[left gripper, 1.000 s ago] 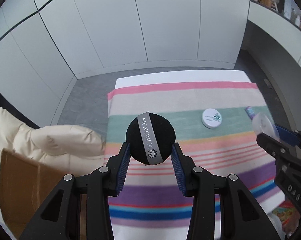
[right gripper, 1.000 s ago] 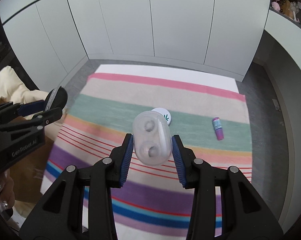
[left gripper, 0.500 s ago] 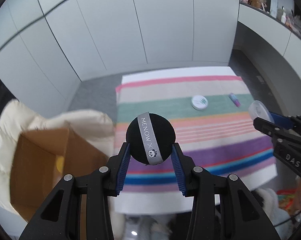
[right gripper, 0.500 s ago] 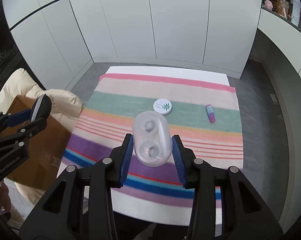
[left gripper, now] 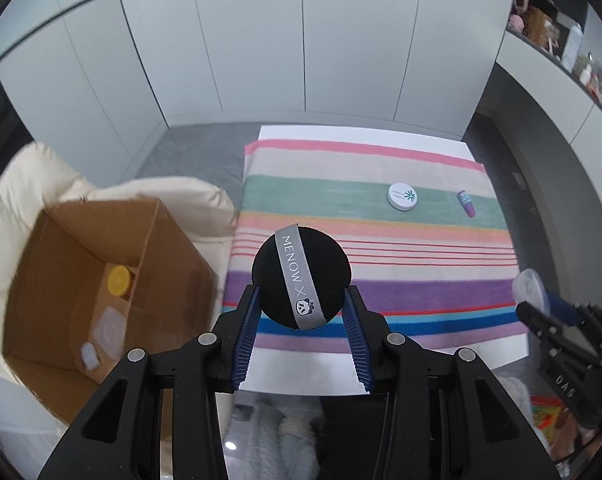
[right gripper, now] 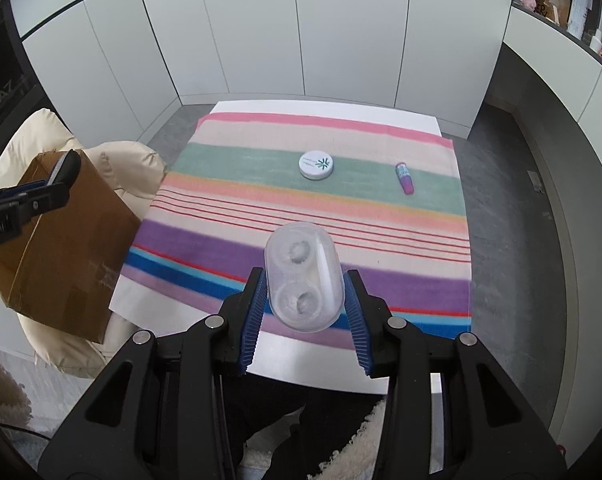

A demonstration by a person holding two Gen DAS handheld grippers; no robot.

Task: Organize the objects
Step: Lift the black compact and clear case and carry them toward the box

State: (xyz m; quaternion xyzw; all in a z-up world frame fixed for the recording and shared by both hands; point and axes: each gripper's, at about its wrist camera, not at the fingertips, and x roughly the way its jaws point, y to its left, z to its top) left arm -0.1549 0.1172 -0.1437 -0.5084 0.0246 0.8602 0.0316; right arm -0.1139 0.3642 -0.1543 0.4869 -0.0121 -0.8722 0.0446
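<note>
Carrying both finds off the striped cloth (right gripper: 309, 208), the person has each claw loaded. The left claw (left gripper: 301, 304) is pinching a round black powder puff (left gripper: 301, 278) with a grey ribbon across it, its blue pads pressed against the puff's sides. The right claw (right gripper: 304, 300) is clamped on a clear oval lens case (right gripper: 303, 278), held by its long sides and sticking out ahead of the fingertips.

Down and to the left of the left claw sits an open cardboard box (left gripper: 81, 280) on a cream cushion (left gripper: 173, 196), with a yellow lid (left gripper: 119, 280) and a couple of pale bits already at the bottom. That looks like where things are being gathered, so the step in hand is most likely the drop-off.

To do it well, I'd bring the puff right over the box's opening, clear of the upright flap, and lower it inside before spreading the claw, since a light puff could bounce or roll off the rim. The case should wait its turn so the two claws don't crowd each other.

Far ahead of both claws, a white round tin (right gripper: 316, 165) and a small purple tube (right gripper: 404, 178) lie on the green stripe, well apart, yet to be collected.
</note>
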